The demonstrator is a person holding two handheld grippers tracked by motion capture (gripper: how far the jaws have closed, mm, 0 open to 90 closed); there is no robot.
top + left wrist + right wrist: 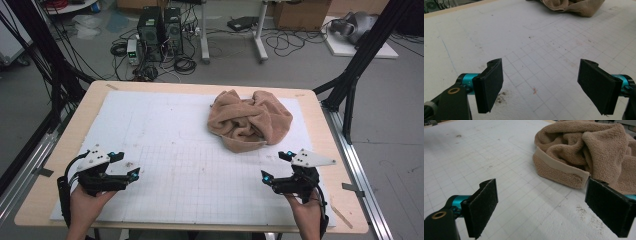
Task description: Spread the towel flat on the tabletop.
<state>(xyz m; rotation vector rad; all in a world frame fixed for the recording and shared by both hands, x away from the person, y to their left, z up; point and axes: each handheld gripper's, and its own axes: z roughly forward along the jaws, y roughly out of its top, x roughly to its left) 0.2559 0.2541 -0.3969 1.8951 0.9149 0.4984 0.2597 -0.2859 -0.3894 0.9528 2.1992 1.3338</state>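
Note:
A crumpled tan towel point(250, 120) lies in a heap on the white gridded mat point(165, 145), toward the back right. My left gripper point(126, 166) rests low over the mat's front left, jaws wide apart with nothing between them; in the left gripper view point(540, 87) only bare mat lies between its pads and the towel point(574, 6) is far off. My right gripper point(277, 166) hovers at the front right, open and empty, just short of the towel's near hem. The right gripper view point(541, 207) has the towel point(584, 152) close ahead, its banded edge facing the jaws.
The mat covers a wooden table point(70, 135) with a black frame and metal rails at both sides. Beyond the table, on the floor, stand computer towers point(160, 30), cables and cardboard boxes. Small dirt specks point(501, 96) mark the mat.

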